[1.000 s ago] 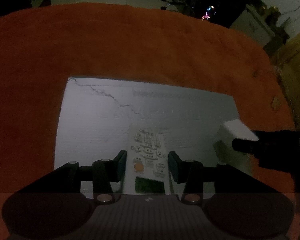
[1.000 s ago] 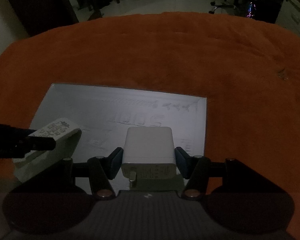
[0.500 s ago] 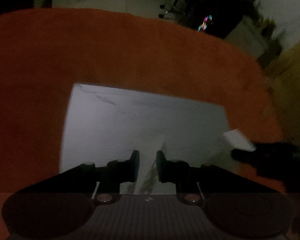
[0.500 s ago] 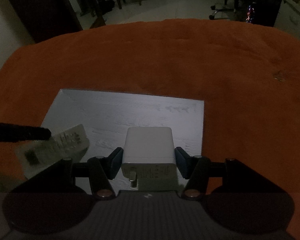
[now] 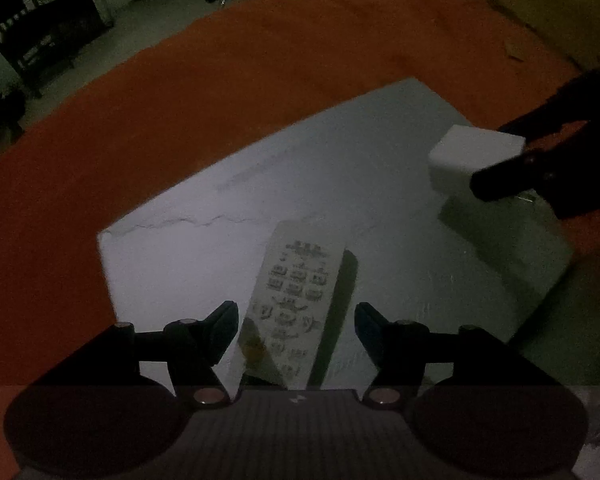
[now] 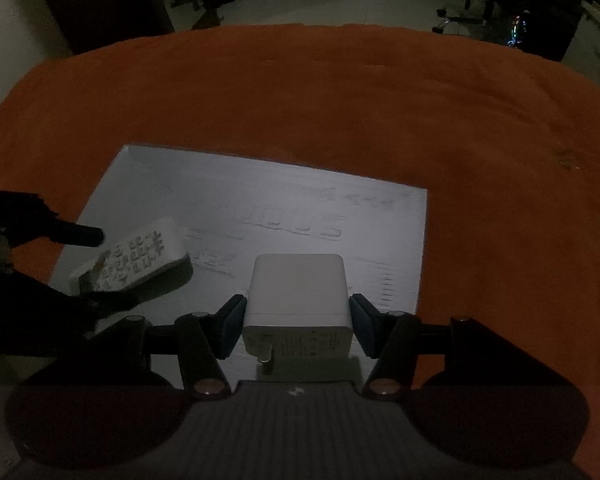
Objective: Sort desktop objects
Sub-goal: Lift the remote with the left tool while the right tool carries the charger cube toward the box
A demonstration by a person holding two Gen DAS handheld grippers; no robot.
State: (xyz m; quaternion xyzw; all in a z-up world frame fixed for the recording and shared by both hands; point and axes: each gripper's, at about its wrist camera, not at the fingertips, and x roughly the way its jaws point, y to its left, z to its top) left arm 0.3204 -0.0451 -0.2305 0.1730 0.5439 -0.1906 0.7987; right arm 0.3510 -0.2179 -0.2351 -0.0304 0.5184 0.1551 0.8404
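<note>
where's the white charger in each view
Left wrist view: the white charger is at the far right, above the middle, held in the right gripper.
Right wrist view: the charger is at bottom centre, between that gripper's fingers.
Shared landmark: the white foam board on the orange cloth, with the remote on it.
</note>
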